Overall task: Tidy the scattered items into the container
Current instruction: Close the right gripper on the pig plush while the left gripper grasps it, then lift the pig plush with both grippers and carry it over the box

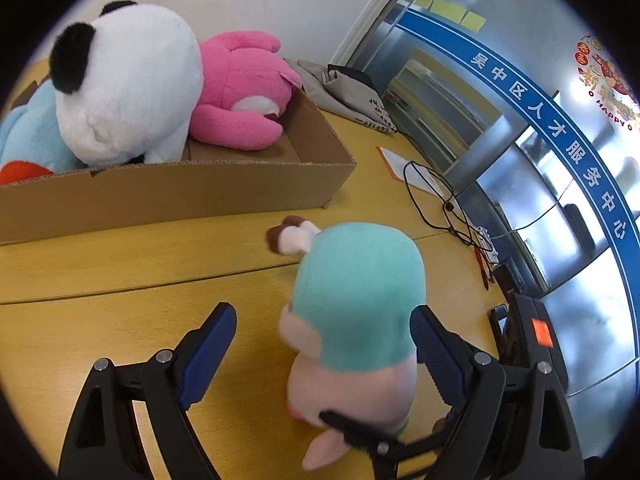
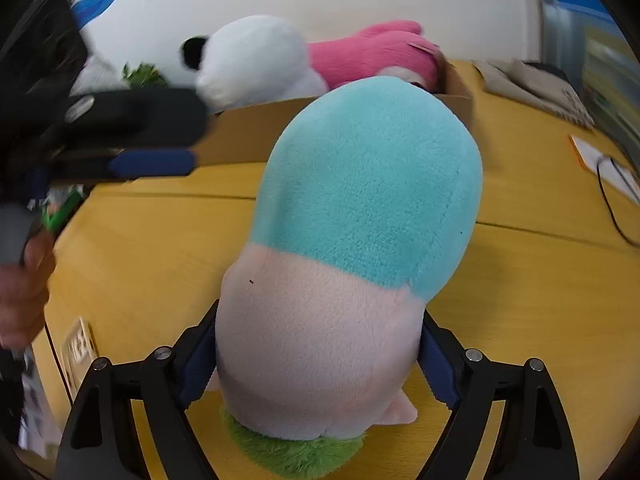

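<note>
1 teal-and-pink plush doll (image 2: 352,248) sits squeezed between the 2 blue-padded fingers (image 2: 434,354) of the right gripper (image 2: 316,356), its pale pink lower half pinched at both sides. The left gripper (image 1: 324,344) hangs spread wide beside the doll, gripping nothing. The doll is above the yellow table (image 1: 120,264), in front of the cardboard box (image 1: 180,188), which holds a panda plush (image 1: 128,80) and a pink plush (image 1: 244,88).

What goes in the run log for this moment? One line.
right gripper: shut on teal-and-pink plush | left gripper: open beside it | cardboard box: holds panda plush, pink plush
</note>
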Motion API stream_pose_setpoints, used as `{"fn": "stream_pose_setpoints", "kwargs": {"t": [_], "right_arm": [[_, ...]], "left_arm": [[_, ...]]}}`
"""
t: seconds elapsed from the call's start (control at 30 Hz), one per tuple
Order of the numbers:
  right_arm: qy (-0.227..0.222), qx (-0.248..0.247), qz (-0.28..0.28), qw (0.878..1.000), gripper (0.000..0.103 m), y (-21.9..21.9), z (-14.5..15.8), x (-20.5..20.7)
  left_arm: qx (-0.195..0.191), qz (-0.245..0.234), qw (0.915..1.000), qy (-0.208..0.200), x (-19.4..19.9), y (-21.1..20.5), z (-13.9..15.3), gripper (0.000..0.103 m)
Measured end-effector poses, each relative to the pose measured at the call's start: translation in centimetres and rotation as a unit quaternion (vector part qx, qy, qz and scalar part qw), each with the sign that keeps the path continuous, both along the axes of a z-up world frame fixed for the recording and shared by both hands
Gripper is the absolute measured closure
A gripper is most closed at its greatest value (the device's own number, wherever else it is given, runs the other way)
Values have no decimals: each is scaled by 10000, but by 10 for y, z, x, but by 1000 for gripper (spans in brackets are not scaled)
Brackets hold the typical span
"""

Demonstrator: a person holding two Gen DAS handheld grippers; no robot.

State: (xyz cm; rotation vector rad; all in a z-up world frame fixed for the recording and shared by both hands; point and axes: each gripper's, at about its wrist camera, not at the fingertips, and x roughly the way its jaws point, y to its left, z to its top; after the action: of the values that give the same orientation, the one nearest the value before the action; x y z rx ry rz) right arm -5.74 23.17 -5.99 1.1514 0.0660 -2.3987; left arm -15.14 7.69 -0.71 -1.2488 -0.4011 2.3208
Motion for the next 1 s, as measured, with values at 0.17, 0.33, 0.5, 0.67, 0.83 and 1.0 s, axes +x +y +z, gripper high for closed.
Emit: {"fn": "stream_pose_setpoints", "kwargs": {"t": [0.17,0.33,0.5,0.67,0.83,1.0], "right_arm": [[220,271,621,9975,13,-26,-1,21],[326,455,901,9944,13,-34,-1,31],[353,428,1067,9927,14,-33,0,39],[382,412,1085,9925,15,-34,2,49],[420,272,1108,9926,15,-32,9,60],[732,166,1161,9904,16,-38,29,71]], "left_arm": [[53,-233,9996,-160,-3,12,-14,13],[127,-360,9990,-220,-1,9,-21,13],[171,-525,9975,-438,-2,6,-27,18],[377,-477,9969,-497,5,-5,-25,28],[389,-403,9976,-409,17,-12,-14,29],[292,-317,9991,-15,29,-16,20,29]]}}
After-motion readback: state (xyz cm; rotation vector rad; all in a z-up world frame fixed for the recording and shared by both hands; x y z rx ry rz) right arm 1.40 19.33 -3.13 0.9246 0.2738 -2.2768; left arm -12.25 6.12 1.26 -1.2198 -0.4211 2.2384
